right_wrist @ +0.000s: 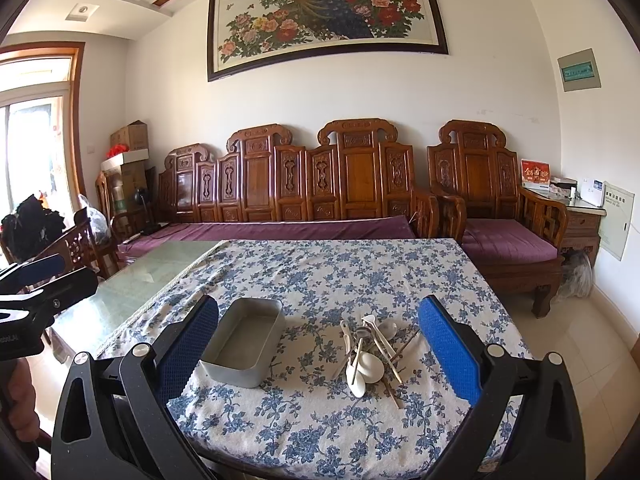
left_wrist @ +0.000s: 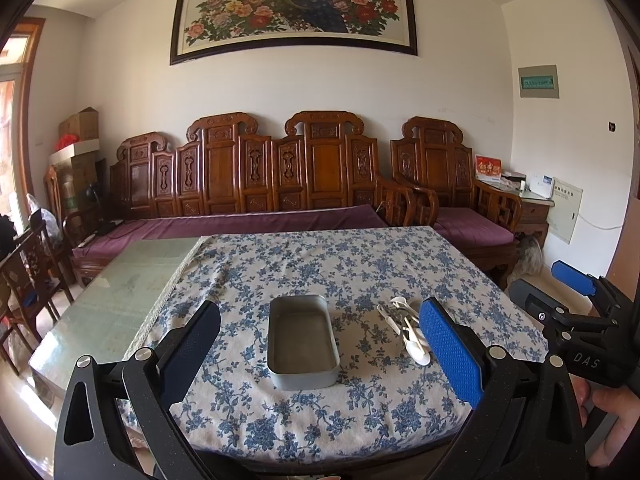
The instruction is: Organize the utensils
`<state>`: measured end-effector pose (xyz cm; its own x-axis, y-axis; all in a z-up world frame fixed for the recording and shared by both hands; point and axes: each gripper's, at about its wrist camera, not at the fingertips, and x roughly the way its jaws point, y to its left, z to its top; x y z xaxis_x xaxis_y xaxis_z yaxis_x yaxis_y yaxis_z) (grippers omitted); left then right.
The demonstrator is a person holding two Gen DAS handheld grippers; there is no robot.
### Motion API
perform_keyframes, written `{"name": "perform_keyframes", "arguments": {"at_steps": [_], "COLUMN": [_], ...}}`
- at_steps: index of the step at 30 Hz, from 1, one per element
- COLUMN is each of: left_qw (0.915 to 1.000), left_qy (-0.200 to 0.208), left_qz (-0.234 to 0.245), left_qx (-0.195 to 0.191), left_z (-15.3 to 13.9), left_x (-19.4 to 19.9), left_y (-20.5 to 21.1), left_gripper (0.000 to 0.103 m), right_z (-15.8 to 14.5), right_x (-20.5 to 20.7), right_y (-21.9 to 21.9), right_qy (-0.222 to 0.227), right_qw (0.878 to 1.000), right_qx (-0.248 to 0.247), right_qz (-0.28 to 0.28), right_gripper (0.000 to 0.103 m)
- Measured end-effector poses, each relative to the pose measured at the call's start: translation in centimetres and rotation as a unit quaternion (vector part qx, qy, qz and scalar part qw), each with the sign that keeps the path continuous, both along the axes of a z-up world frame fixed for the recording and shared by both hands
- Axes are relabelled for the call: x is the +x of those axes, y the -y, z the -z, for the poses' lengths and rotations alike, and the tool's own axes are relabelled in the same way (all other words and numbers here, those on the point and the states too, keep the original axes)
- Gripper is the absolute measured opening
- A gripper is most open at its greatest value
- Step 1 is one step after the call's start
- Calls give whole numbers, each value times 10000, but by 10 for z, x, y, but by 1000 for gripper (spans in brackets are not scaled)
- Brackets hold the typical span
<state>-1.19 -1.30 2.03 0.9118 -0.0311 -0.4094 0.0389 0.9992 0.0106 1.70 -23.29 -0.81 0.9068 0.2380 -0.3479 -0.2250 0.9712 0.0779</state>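
Both grippers, left and right, spread wide, empty. Utensils piled right of tin, nearer right gripper, handles mostly pointing away.

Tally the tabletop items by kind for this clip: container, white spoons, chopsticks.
Metal tray: 1, empty
White spoons: at least 4; the overlapping pile hides an exact count
Brown chopsticks: several, crossed, exact count unclear
Total: 3 kinds; at least 7 items on the floral tablecloth
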Motion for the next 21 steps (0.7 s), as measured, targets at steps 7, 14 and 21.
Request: {"name": "perform_keyframes", "arguments": {"at_steps": [7, 14, 21], "left_qw": [9993, 9967, 9932], "left_qy": [-329, -707, -1038], "left_qz": [144, 368, 501], "left_qx": [-46, -121, -170], "left_z": [22, 54, 82], "left_x": [18, 44, 73], "left_y": [0, 0, 4], "left_gripper": [97, 97, 97], "right_z": [16, 46, 87], "right_x": [11, 36, 74], "right_y": [7, 18, 28], "right_qy": [-242, -485, -930], "right_qw": [9997, 9986, 9952], "right_qx": [-67, -189, -279], "right_qz": [1, 76, 94], "right_gripper": [100, 94, 73]}}
